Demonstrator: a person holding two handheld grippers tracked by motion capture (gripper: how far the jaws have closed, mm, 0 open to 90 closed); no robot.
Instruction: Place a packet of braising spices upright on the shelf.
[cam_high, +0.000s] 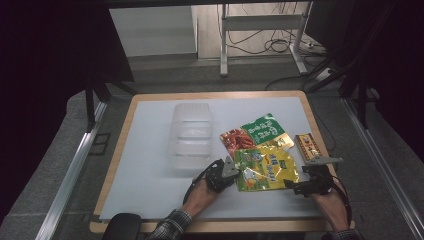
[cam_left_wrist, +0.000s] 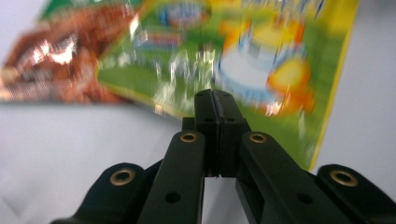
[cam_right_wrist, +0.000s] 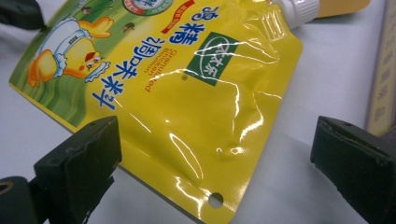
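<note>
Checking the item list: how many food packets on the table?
4: yellow pouch between the grippers, red packet and green packet behind it, small red-and-gold packet at the right edge. Others could be hidden beneath.

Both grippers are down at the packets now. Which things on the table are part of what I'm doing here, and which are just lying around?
In the job:
yellow pouch, between the two grippers
left gripper, jaws shut, at the pouch's left edge
right gripper, jaws open around the pouch's corner

Lying about:
red packet
green packet
small box near the table's right edge
clear plastic tub, looks empty
</note>
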